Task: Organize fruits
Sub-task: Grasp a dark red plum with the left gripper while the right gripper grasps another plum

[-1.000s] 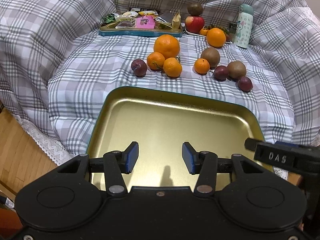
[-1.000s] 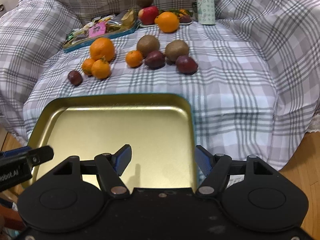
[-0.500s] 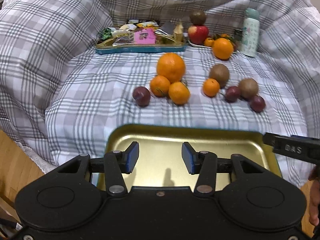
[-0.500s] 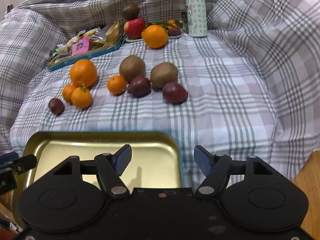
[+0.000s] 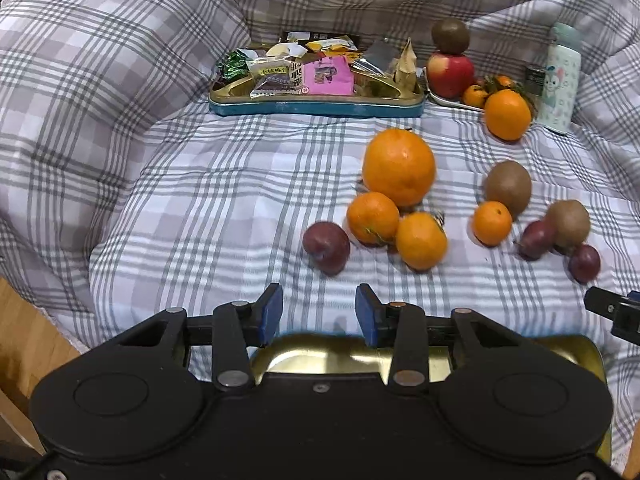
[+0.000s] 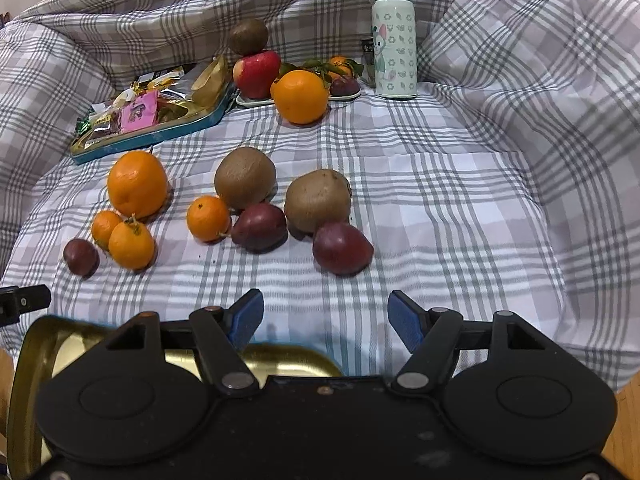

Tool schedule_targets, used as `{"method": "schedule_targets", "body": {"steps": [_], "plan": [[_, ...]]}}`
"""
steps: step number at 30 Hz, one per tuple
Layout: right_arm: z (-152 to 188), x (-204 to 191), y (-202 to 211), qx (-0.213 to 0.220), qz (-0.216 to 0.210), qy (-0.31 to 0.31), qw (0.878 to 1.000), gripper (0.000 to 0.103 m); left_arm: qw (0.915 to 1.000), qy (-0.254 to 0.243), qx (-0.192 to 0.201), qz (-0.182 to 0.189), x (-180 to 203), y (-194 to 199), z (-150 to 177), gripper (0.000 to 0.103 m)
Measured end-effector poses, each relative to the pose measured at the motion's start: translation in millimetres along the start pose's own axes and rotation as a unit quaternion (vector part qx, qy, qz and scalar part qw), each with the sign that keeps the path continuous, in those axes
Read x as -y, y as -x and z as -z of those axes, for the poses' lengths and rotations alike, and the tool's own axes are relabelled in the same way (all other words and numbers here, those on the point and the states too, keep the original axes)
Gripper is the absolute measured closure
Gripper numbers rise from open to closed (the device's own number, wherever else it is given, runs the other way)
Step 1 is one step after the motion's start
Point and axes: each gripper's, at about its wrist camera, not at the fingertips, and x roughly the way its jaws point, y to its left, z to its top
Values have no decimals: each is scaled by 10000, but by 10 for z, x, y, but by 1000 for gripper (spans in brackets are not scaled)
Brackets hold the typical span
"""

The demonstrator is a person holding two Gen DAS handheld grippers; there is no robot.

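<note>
Loose fruit lies on the plaid cloth: a big orange (image 5: 399,166), three mandarins (image 5: 373,218), three dark purple fruits (image 5: 326,247) and two kiwis (image 6: 245,178). A gold tray (image 5: 332,354) sits at the near edge, mostly hidden under both grippers. My left gripper (image 5: 318,300) hovers over the tray's far rim, just short of the leftmost purple fruit; its jaws are closing with nothing between them. My right gripper (image 6: 325,304) stands wide, narrowing slightly and empty, a little short of a purple fruit (image 6: 342,248).
At the back are a blue tin of snack packets (image 5: 316,108), a small plate (image 6: 256,100) with an apple, kiwi and small fruit, another orange (image 6: 300,96) and a pale bottle (image 6: 394,40). Plaid folds rise all around. Wooden floor (image 5: 24,340) shows at the near corners.
Both grippers have moved forward across the gold tray toward the fruit; the tray now shows only at the bottom of each view. The left jaws have narrowed a little.
</note>
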Motion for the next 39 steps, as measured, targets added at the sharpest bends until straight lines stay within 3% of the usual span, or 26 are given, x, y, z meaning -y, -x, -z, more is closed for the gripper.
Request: {"method": "schedule_targets", "body": {"steps": [15,39], "plan": [[-199,59,-369,-6,277,11,9996,33,9993,-196,-303,87,97,-407,-200,56],[-284,6,-790,-141,342,138,9992,35,9985,56,-531,75,-13,-738,-278,55]]}}
